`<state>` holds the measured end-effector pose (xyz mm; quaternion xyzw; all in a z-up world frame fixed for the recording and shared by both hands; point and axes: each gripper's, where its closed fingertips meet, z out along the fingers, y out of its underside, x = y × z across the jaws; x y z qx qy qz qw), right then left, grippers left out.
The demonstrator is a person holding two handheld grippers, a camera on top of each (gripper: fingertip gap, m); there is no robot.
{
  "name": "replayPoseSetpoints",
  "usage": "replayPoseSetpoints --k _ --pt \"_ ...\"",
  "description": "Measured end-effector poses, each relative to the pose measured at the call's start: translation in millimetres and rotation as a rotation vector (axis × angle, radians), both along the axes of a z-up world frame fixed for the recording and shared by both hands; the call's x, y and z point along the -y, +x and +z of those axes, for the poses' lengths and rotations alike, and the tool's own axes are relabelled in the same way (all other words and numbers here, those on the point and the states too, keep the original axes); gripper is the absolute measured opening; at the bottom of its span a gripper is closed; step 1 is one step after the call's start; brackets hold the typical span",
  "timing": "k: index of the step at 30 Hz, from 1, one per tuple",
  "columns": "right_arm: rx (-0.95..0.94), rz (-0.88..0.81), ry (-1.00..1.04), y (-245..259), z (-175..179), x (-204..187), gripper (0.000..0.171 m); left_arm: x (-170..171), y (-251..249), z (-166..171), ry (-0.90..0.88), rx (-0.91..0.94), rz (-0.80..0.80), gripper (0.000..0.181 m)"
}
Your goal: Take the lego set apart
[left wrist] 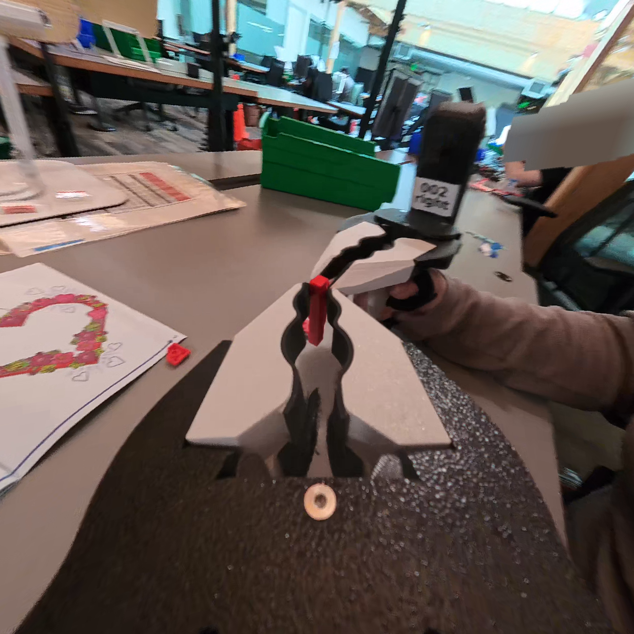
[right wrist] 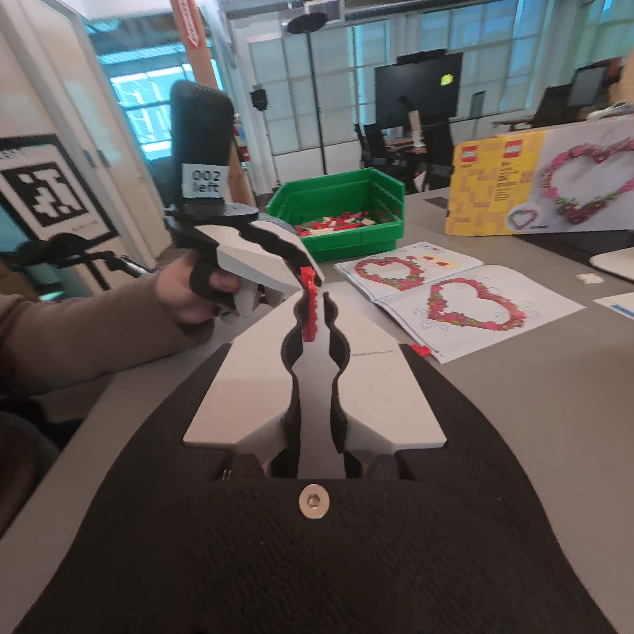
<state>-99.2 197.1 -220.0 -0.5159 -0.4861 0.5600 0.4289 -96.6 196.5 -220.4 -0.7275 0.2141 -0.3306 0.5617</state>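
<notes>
A thin red lego piece (left wrist: 317, 310) stands upright in the air above the grey table, held between both grippers. In the left wrist view my left gripper (left wrist: 316, 291) is shut on its lower part, and my right gripper (left wrist: 324, 276) comes in from the right and pinches its top end. In the right wrist view the same piece (right wrist: 310, 308) sits between my right gripper's (right wrist: 314, 295) fingertips, against the left pad. The left gripper (right wrist: 313, 274) grips it from the left. A small loose red piece (left wrist: 177, 354) lies on the table by the booklet's corner; it also shows in the right wrist view (right wrist: 421, 349).
An open instruction booklet (right wrist: 473, 308) with heart pictures lies on the table (right wrist: 514, 394). Behind it stand a green bin (right wrist: 384, 219) holding several loose lego pieces and the yellow lego box (right wrist: 497, 185). Flat plastic bags and card (left wrist: 103, 199) lie at the far left. Both grippers' tips are close together, under 4 cm apart.
</notes>
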Motion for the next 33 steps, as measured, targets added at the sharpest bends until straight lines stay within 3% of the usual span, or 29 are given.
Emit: replayPoseSetpoints --k 5,10,18,23,25,31,33 --pt "0.021 0.165 -0.119 2 -4 17 0.013 8 1 3 -0.011 0.059 -0.078 0.007" --pt "0.005 0.185 -0.150 0 -4 20 0.004 12 4 8 -0.013 0.116 -0.124 0.007" --pt "0.077 -0.178 0.143 -9 -5 -9 0.002 -10 -17 -2 0.012 0.037 0.178 0.018" --pt "0.141 -0.332 0.376 -9 -3 -15 0.002 -12 -9 -2 0.017 0.070 0.184 0.013" --pt "0.145 -0.344 0.401 -10 -2 -14 0.002 -14 -13 0 0.023 0.105 0.215 0.006" --pt "0.157 -0.338 0.478 -11 -2 -8 0.002 -13 -12 4 0.034 0.177 0.203 0.009" --pt "0.178 -0.367 0.498 -11 -4 -11 0.002 -15 -13 2 0.048 0.124 0.254 0.006"
